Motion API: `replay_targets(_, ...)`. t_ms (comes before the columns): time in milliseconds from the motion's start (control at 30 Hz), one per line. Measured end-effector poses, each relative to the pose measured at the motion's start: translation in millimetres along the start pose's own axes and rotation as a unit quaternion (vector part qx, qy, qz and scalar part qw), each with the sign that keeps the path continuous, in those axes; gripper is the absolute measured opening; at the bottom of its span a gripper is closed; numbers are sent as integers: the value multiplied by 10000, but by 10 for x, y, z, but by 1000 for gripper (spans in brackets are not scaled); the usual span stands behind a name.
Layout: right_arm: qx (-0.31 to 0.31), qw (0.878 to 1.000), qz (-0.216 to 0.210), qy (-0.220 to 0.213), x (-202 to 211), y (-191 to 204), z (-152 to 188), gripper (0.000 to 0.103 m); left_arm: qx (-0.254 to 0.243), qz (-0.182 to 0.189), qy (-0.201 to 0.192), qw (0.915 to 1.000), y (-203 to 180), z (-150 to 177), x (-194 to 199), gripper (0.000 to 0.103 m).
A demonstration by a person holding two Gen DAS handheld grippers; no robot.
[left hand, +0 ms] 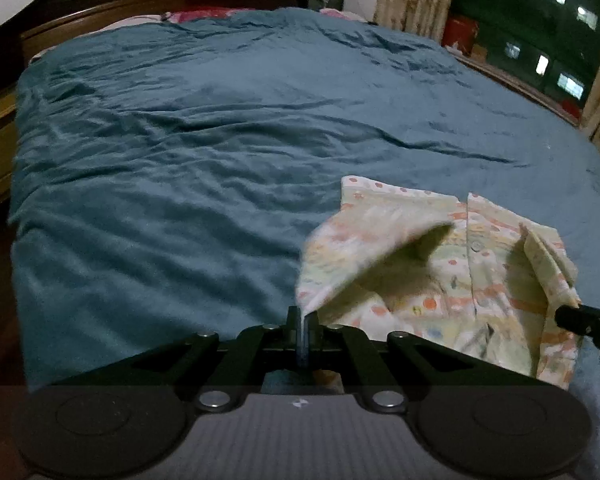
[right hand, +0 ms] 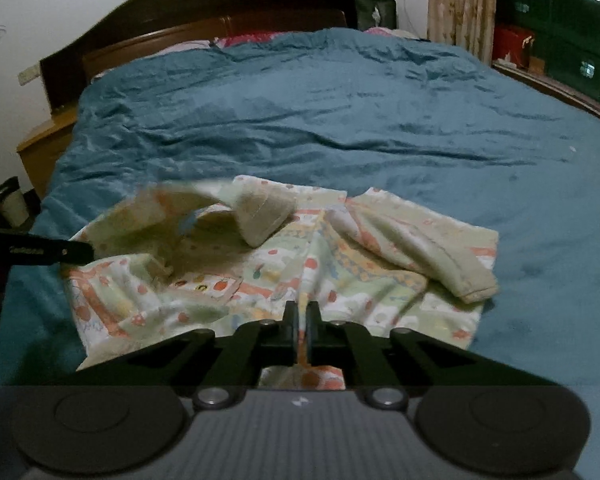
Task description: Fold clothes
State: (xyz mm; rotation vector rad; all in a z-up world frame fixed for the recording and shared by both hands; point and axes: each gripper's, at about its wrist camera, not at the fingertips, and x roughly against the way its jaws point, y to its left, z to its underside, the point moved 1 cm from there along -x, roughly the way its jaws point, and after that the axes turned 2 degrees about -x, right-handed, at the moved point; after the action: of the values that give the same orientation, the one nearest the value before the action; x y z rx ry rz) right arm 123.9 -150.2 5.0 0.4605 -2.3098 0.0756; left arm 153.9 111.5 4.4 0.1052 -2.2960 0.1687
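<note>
A small pale shirt (left hand: 440, 272) with an orange and green print lies near the front edge of the bed, its button placket facing up. My left gripper (left hand: 303, 320) is shut on the shirt's left edge and holds that flap raised and blurred. In the right wrist view the shirt (right hand: 340, 264) is spread out with both sleeves folded across its front. My right gripper (right hand: 302, 314) is shut on the near hem. Each gripper shows in the other's view: the right gripper (left hand: 560, 316) at the shirt's right edge, the left gripper (right hand: 88, 254) at its left edge.
A rumpled teal blanket (left hand: 220, 140) covers the whole bed. A dark wooden headboard (right hand: 204, 12) stands at the far end, with pink pillows peeking out. A wooden nightstand (right hand: 40, 148) and a mug (right hand: 10, 204) are to the left; a curtain (right hand: 460, 0) and a dark window are to the right.
</note>
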Motion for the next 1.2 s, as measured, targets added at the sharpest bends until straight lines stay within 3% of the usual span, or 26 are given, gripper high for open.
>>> replay_targets(267, 161, 9994, -294, -48, 501, -25, 207, 3, 272, 34, 2, 9996, 101, 473, 479, 1)
replay_targets(467, 371, 9976, -515, 275, 696, -17, 466, 3, 318, 64, 244, 9992, 153, 718, 532, 2)
replay_targets(667, 142, 9972, -585, 444, 722, -146, 479, 15, 275, 34, 211, 9994, 212, 654, 522, 8)
replay_targets(700, 150, 9973, -598, 396, 747, -154, 440, 25, 234, 9, 166, 9996, 211, 637, 534, 13)
replay_targets(767, 231, 9979, -552, 240, 782, -155, 333, 27, 163, -25, 93, 9998, 215, 604, 557, 20)
replay_targets(867, 280, 9985, -458, 56, 711, -166, 119, 27, 139, -29, -27, 9999, 252, 541, 590, 30)
replay_targets(967, 370, 9990, -263, -12, 467, -176, -98, 31, 109, 6, -149, 9998, 271, 459, 614, 33)
replay_targets(1200, 318, 9989, 177, 280, -274, -241, -367, 36, -267, 197, -352, 9988, 94, 164, 464, 36)
